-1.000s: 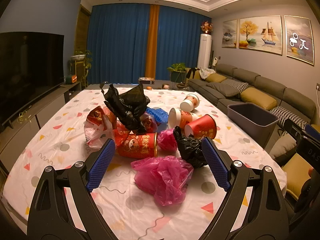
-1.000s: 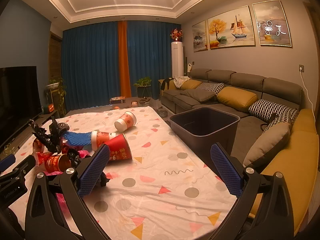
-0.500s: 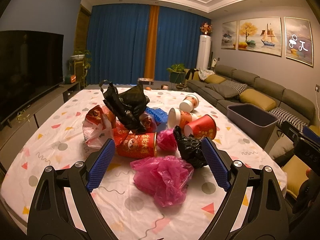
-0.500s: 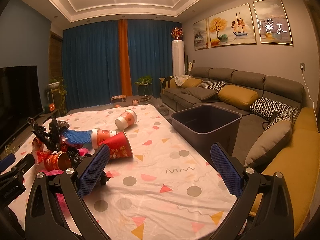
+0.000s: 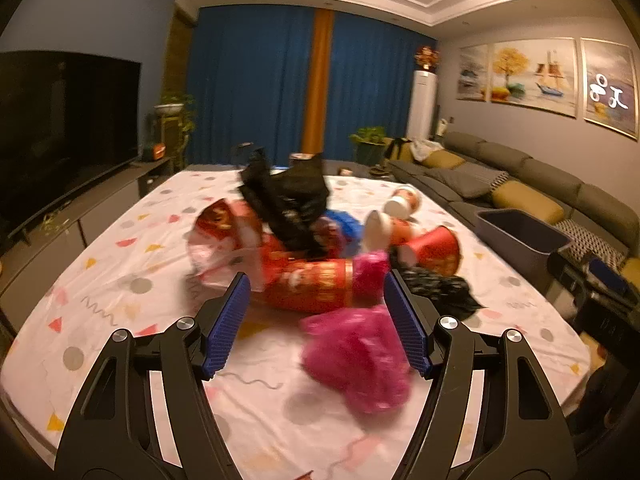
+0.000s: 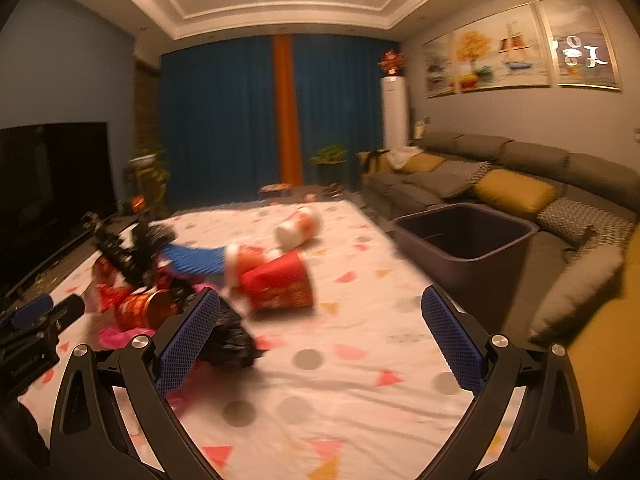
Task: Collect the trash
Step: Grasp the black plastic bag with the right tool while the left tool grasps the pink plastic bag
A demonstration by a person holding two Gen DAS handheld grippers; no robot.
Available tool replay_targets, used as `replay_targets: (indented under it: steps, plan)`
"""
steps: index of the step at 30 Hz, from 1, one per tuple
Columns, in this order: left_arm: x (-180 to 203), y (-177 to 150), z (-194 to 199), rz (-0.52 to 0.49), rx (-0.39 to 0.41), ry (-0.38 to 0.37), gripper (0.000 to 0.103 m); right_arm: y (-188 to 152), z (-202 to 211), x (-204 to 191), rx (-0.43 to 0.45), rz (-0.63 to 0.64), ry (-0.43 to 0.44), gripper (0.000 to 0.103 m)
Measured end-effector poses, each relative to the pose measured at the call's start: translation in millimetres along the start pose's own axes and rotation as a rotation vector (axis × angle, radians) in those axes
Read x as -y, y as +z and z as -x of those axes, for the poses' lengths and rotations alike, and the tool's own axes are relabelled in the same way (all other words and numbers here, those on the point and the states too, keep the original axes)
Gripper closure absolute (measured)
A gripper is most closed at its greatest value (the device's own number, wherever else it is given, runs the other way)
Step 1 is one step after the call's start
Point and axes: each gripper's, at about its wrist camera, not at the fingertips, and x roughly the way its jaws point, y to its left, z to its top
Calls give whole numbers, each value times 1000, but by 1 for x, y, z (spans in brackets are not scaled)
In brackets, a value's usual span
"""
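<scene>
A crumpled pink plastic bag [image 5: 356,356] lies on the tabletop [image 5: 120,280] low between the blue pads of the left tool [image 5: 316,320], nearer its right pad; the pads do not press on it, and the jaws, which have just been closing, are spread. Just beyond it a red can [image 5: 308,286] lies on its side across the gap, with a smaller pink wad [image 5: 370,276] at its right end and a black bag [image 5: 440,288] to the right of that. Farther off the heap goes on: a tall black bag [image 5: 292,204], a white and red wrapper [image 5: 224,236], and red paper cups [image 5: 432,250] lying on their sides. The right tool [image 6: 320,332] hovers with its jaws spread over bare patterned cloth, the black bag [image 6: 228,340] just beside its left pad and a red cup [image 6: 280,282] beyond. Only the right view shows fully the dark bin [image 6: 464,240] at the tabletop's right edge, before the sofa [image 6: 520,176]; the left tool's body shows at its left edge.
</scene>
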Motion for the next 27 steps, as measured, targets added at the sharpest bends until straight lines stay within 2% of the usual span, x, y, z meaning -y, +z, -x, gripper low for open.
replay_targets:
  steps: [7,13,16,18,19,21,23,27]
  plan:
    - [-19,-5,-9,17,-10,27,35,-10,-41,-31,-98,20,100,14]
    - [-27,-6,-14,27,-15,33,35,-15,-67,-48,-194,50,154,35]
    - [-28,-7,-14,28,-17,27,37,-19,-74,-52,-236,63,174,49]
    - [-27,-7,-16,28,-27,13,41,-20,-78,-53,-256,66,193,66]
    - [-26,-8,-17,27,-32,6,43,-21,-79,-54,-260,72,194,70]
    - [-25,-9,-19,26,-44,-6,45,-23,-81,-56,-268,88,197,90]
    - [-22,-11,-21,26,-56,-27,48,-25,-80,-54,-266,90,207,99]
    - [-14,-14,-24,13,-72,-58,48,-22,-68,-47,-218,92,193,101]
